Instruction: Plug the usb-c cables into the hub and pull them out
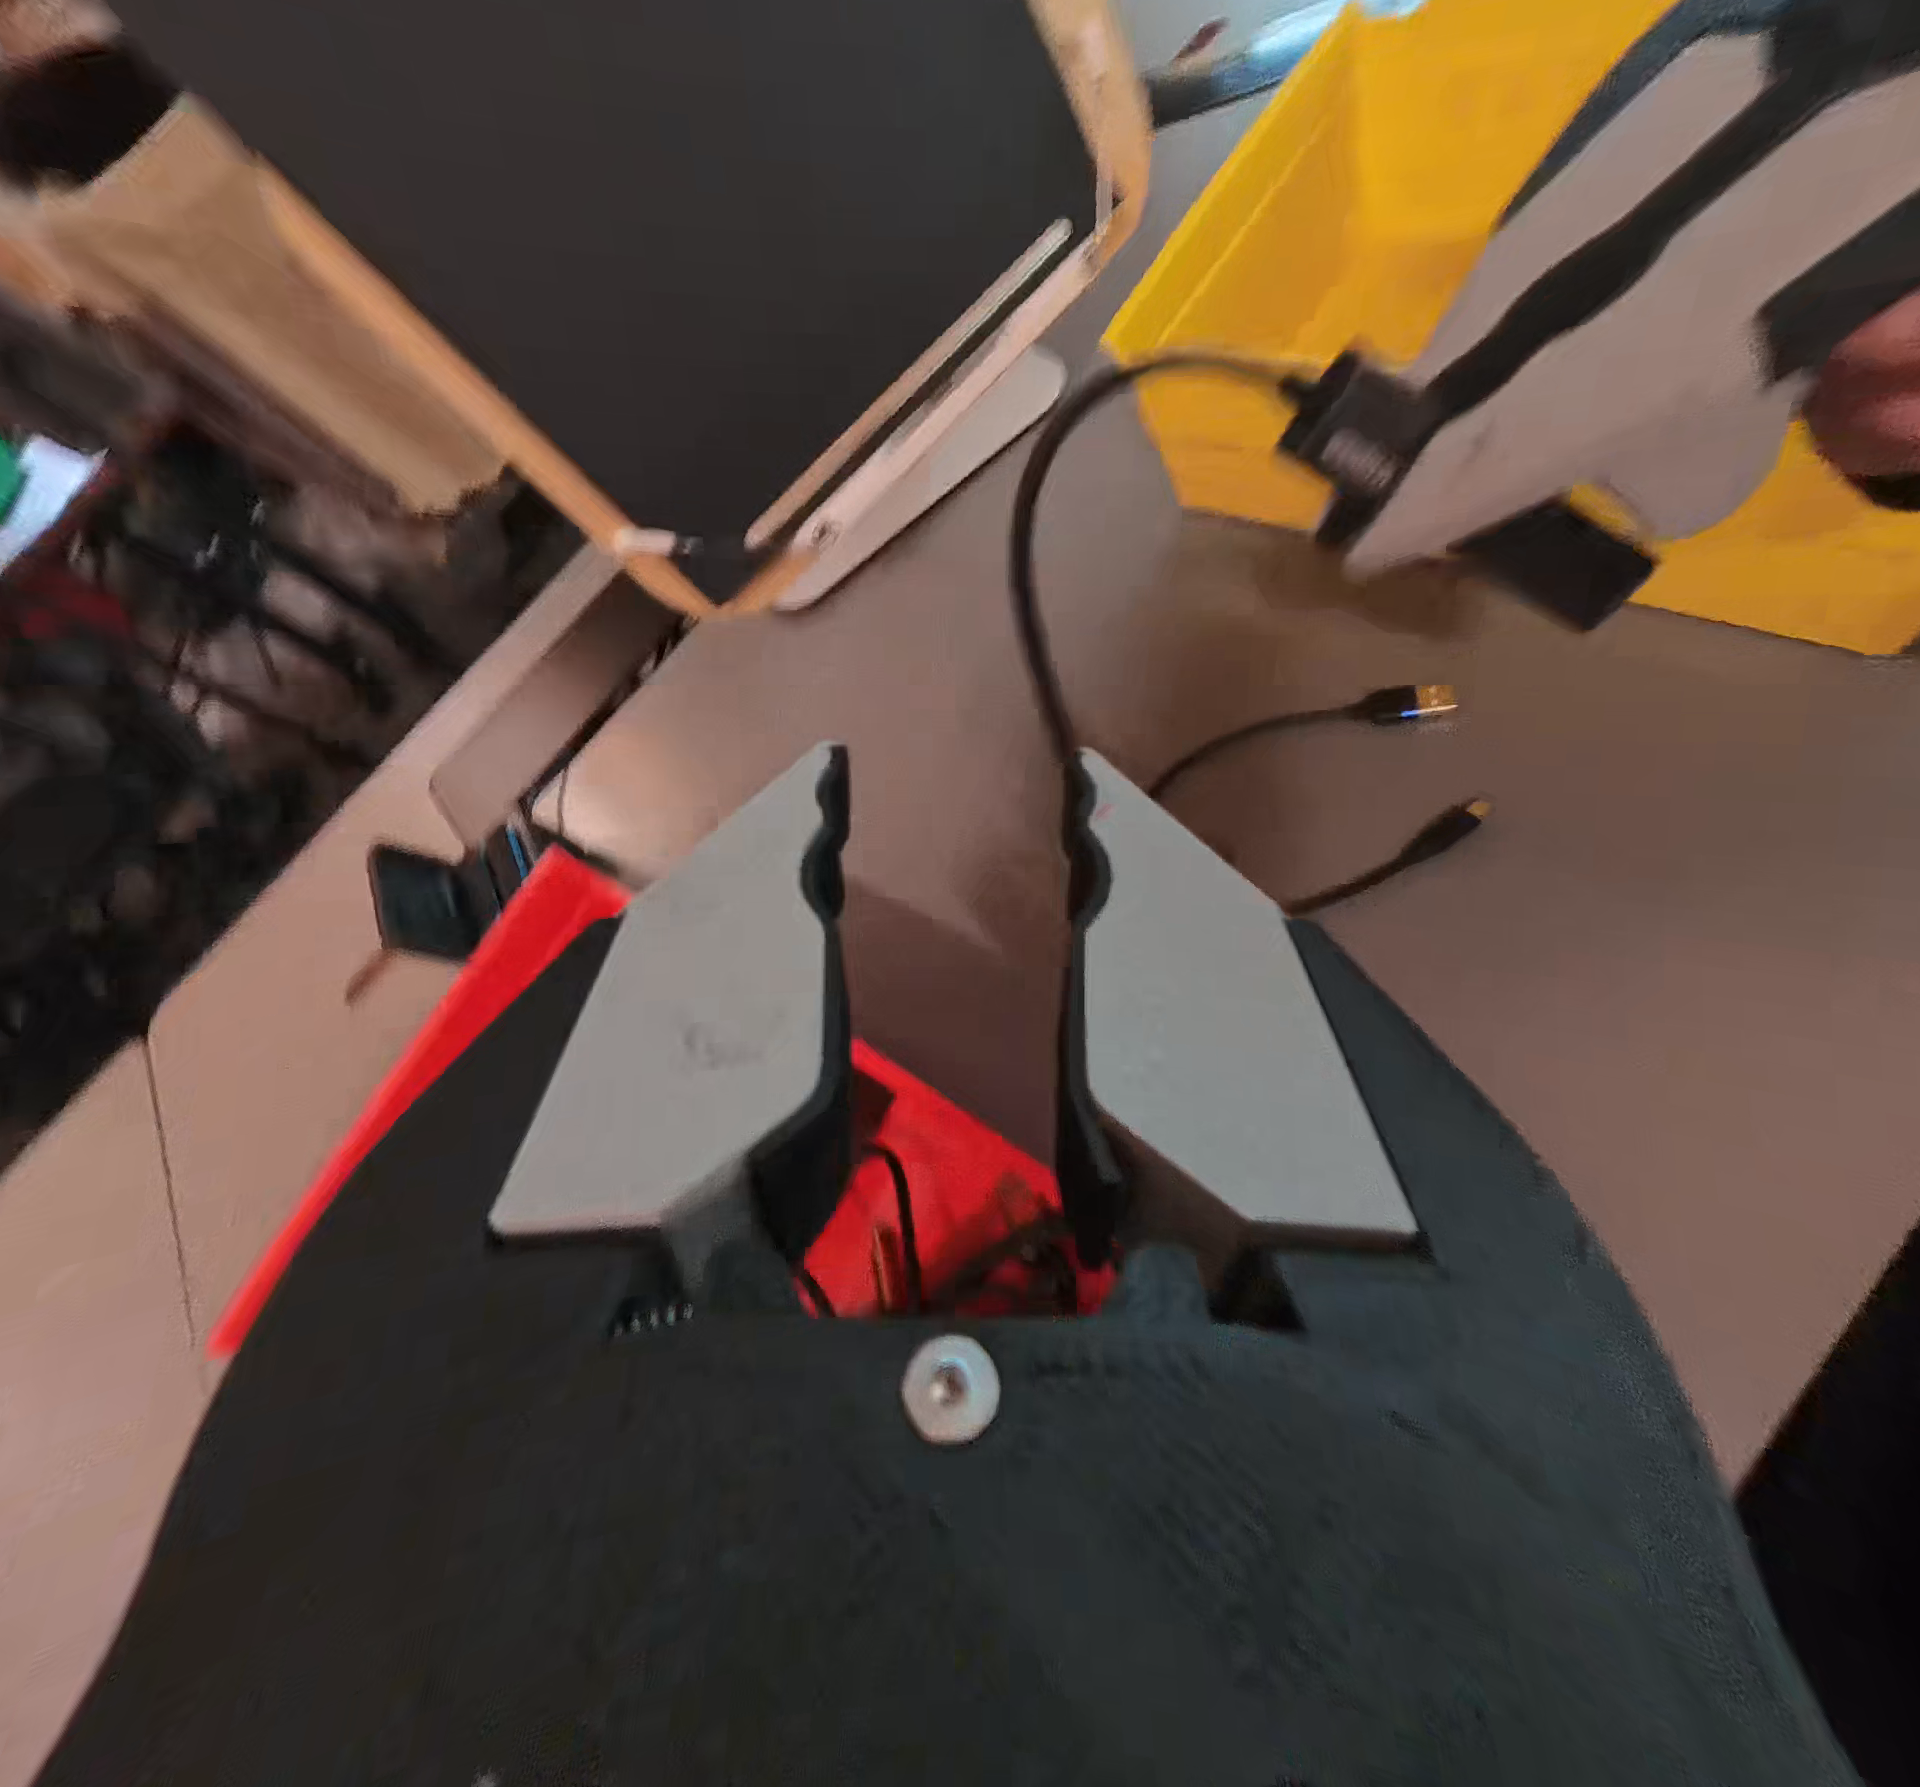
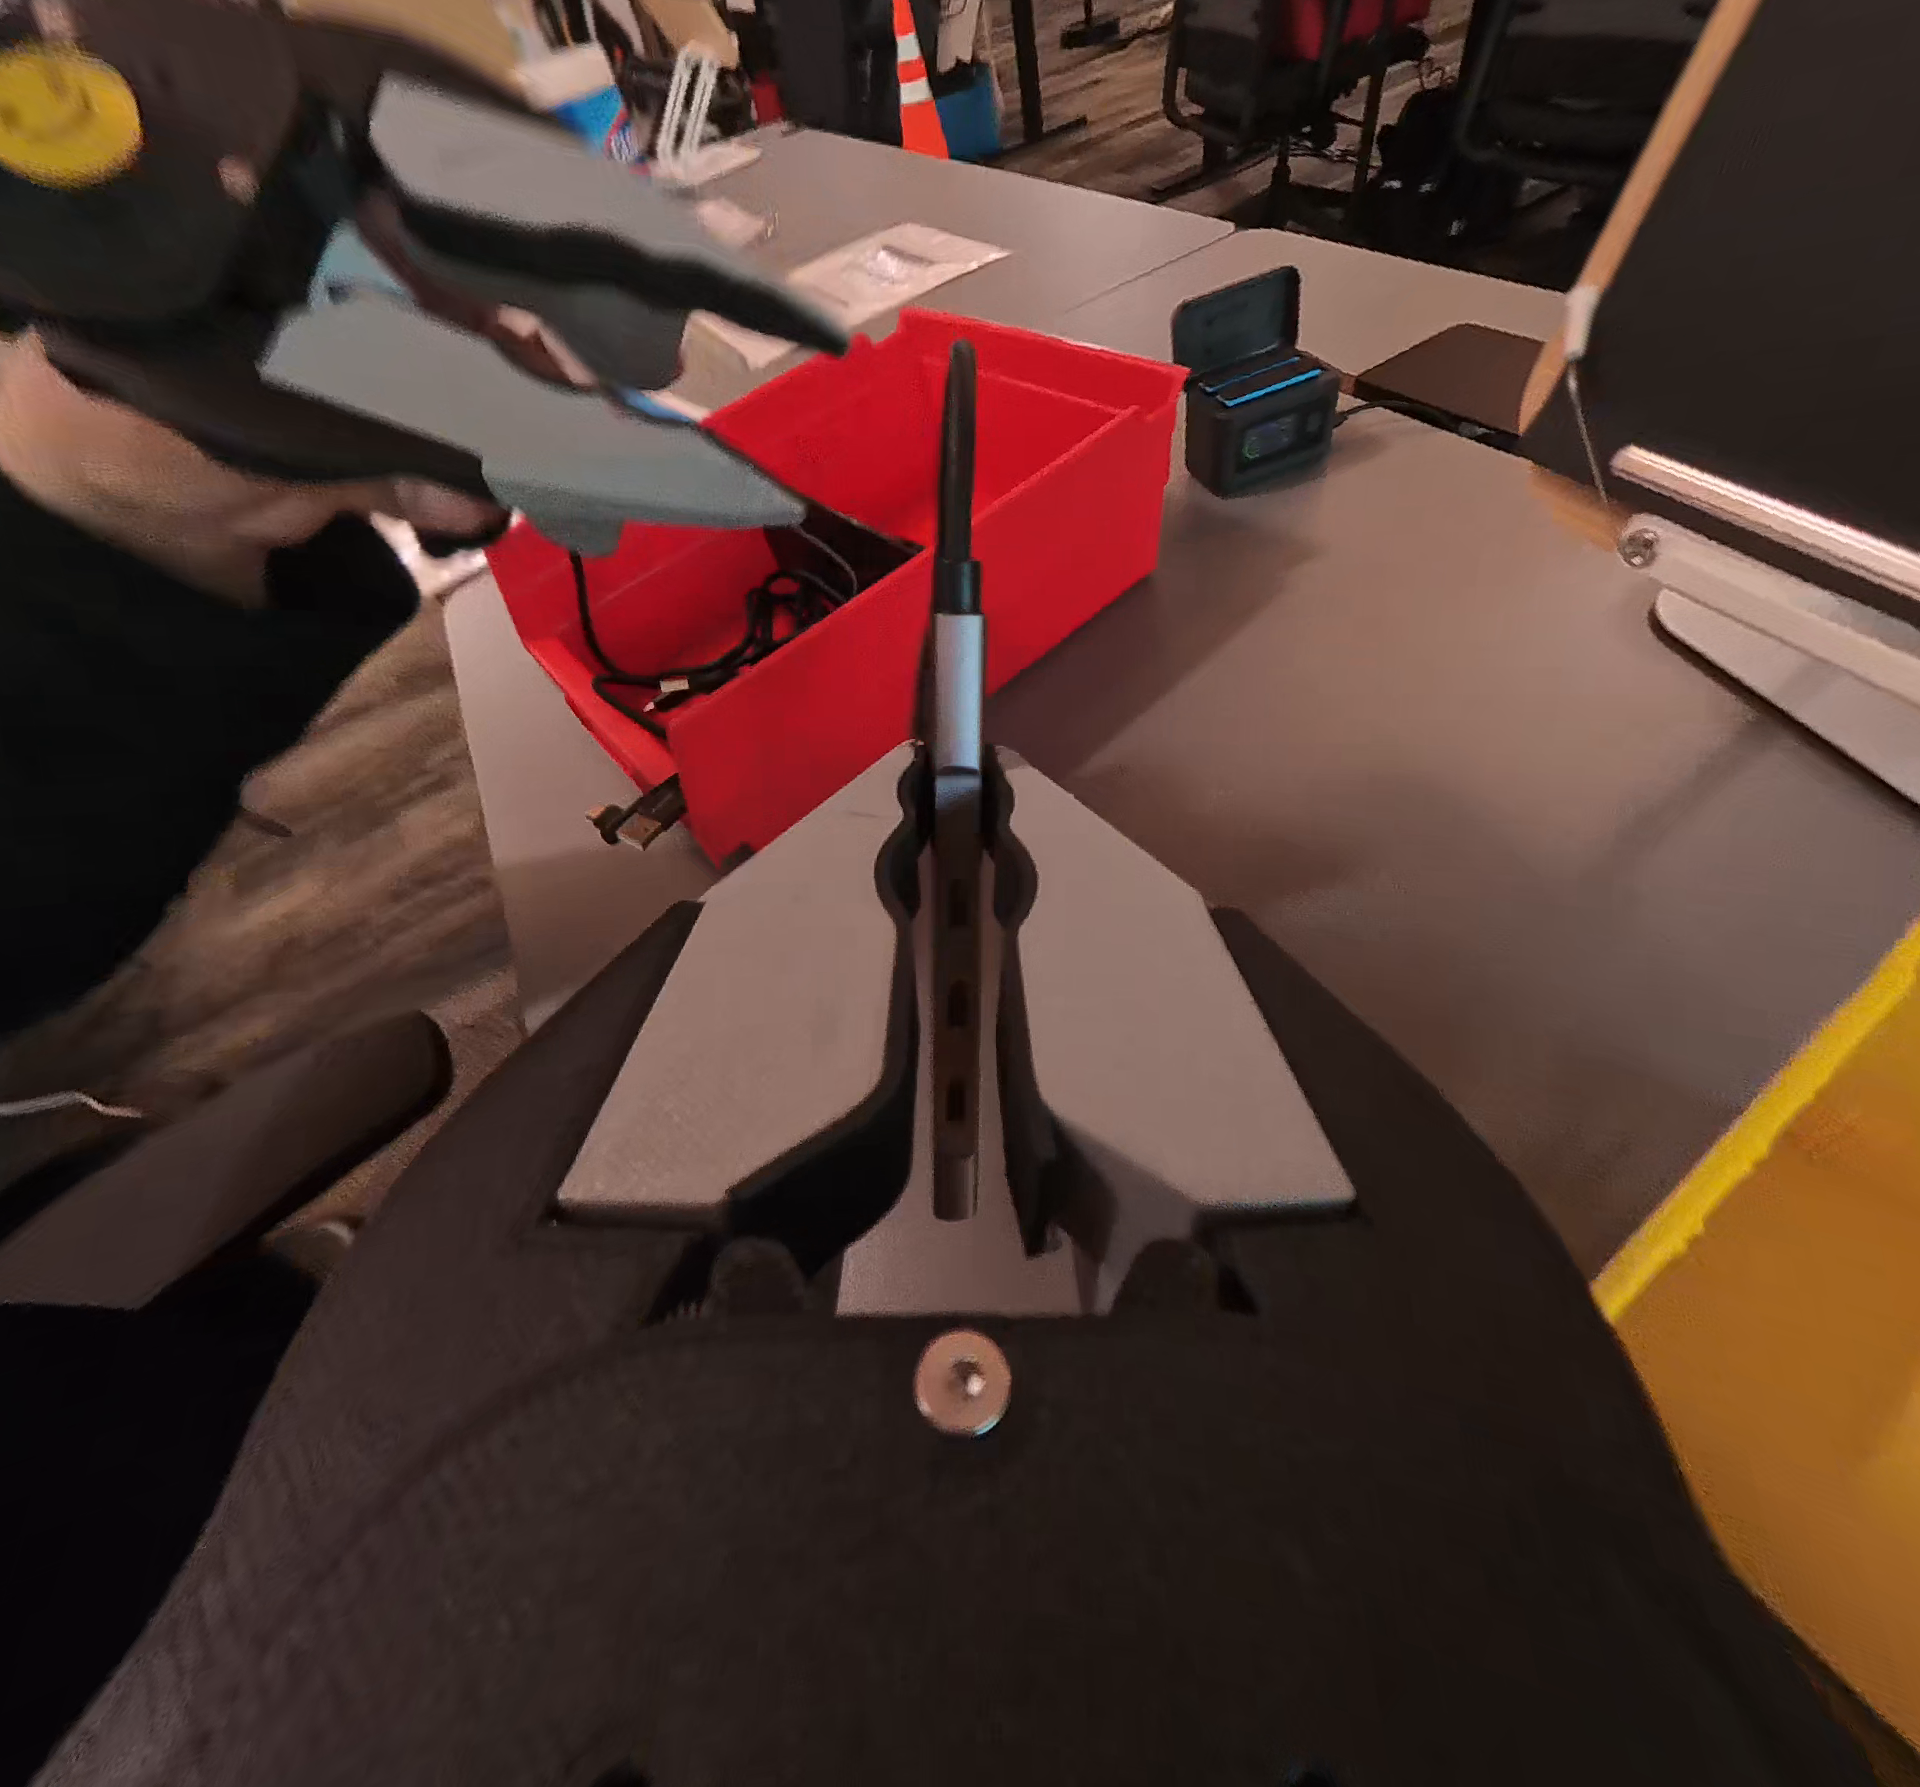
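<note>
The hub point(image 2: 957, 906) is pinched lengthwise by the right gripper point(image 2: 957, 781), pointing at the red bin point(image 2: 831, 698), above which the spread, empty left gripper point(image 1: 956, 792) is nearer.

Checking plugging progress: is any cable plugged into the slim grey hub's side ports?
No: the slim grey hub, clamped in the right gripper, shows empty ports.

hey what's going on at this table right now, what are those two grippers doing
A person is working two handheld grippers over a grey table. The right gripper is shut on a slim grey metal hub, held edge-on with its short black lead pointing away. The left gripper is open and empty, poised above an open red plastic bin that holds coiled black cables. Two loose black cables lie on the table beside a yellow plastic bin. No cable appears plugged into the hub.
</note>
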Demonstrator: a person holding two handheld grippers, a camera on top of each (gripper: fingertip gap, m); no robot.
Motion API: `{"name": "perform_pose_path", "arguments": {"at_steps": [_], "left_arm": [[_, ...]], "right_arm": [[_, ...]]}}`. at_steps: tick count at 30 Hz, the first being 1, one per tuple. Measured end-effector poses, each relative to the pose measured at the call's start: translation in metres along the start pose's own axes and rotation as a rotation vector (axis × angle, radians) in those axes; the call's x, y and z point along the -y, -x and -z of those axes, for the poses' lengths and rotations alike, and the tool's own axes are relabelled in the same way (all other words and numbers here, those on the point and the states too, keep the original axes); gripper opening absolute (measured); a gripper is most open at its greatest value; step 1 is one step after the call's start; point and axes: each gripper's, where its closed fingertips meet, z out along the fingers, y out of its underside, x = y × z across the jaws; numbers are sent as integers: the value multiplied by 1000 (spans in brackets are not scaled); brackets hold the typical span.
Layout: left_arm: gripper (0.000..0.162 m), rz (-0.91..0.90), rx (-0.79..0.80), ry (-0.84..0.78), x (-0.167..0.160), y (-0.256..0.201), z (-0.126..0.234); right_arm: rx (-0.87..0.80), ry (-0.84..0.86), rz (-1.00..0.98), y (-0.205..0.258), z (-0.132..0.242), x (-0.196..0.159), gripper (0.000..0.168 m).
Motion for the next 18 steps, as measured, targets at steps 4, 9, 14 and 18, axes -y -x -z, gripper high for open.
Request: {"name": "perform_pose_path", "arguments": {"at_steps": [4, 9, 14, 18], "left_arm": [[42, -25, 151, 171, -64, 5, -3], [23, -49, 214, 278, -115, 12, -12], [20, -92, 318, 335, -141, 42, 5], [41, -187, 498, 254, -125, 62, 26]], "right_arm": [[26, -88, -130, -14, 16, 10, 6], [109, -196, -281, -14, 24, 21, 5], [212, -269, -407, -6, 31, 30, 6], [329, -354, -535, 7, 34, 41, 6]]}}
